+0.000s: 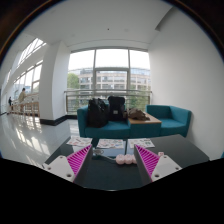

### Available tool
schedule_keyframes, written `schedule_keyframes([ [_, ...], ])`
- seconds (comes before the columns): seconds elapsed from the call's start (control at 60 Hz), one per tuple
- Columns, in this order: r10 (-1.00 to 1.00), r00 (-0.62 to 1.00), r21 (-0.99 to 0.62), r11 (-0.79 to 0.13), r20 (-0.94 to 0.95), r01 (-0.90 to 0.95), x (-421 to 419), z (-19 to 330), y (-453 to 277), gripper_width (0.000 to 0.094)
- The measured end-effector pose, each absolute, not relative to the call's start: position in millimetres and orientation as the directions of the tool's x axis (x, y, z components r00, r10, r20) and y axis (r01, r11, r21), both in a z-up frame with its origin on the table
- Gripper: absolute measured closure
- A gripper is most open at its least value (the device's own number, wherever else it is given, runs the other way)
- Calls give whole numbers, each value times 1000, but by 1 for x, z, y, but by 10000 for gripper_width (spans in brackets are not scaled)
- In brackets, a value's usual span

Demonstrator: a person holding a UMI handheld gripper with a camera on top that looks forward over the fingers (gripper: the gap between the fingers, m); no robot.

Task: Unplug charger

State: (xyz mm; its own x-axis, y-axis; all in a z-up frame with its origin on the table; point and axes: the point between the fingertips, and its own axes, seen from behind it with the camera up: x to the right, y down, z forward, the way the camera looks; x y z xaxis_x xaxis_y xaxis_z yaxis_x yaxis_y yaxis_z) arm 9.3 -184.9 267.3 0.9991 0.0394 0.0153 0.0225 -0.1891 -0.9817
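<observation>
My gripper (pixel 112 166) is open and holds nothing, its two pink pads (pixel 76 163) spread wide over a dark table (pixel 110 178). A small pale pink lumpy object (pixel 125 158), probably the charger, lies on the table just ahead of the fingers, closer to the right finger. A thin cable (pixel 103 154) runs from it to the left. The fingers do not touch it. I cannot see a socket or where the cable ends.
Printed papers (pixel 110 145) lie along the table's far edge. Beyond stands a teal sofa (pixel 120 128) with two black bags (pixel 98 111) on it, and a wooden side table (pixel 143 119). Large windows (pixel 110 70) fill the back wall. People stand far off at the left (pixel 22 97).
</observation>
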Motion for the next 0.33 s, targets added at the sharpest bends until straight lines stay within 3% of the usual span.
schedule_keyframes([
  [0.333, 73, 997, -964, -263, 13, 32, -10, 241, -197, 111],
])
